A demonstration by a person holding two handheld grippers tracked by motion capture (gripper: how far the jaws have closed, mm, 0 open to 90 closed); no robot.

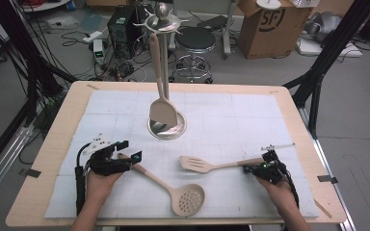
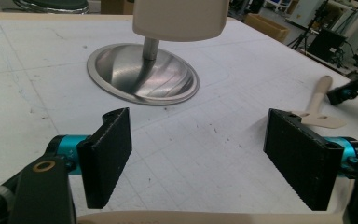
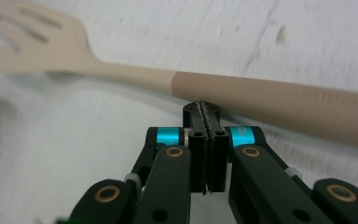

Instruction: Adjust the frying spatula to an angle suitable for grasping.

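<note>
Right gripper [image 3: 207,112], jaws pressed together on nothing, is set tip-first against the slotted spatula's handle [image 3: 279,100], probably for nudging; left gripper [image 2: 200,154] is held spread beside the skimmer handle [image 1: 149,174].

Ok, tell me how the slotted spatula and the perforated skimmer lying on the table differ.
The slotted spatula has a flat head with long slots; the perforated skimmer has a round head dotted with small holes. The spatula's handle points right, toward the right gripper; the skimmer's handle runs up-left under the left gripper. Both are beige and lie flat on the white mat.
</note>
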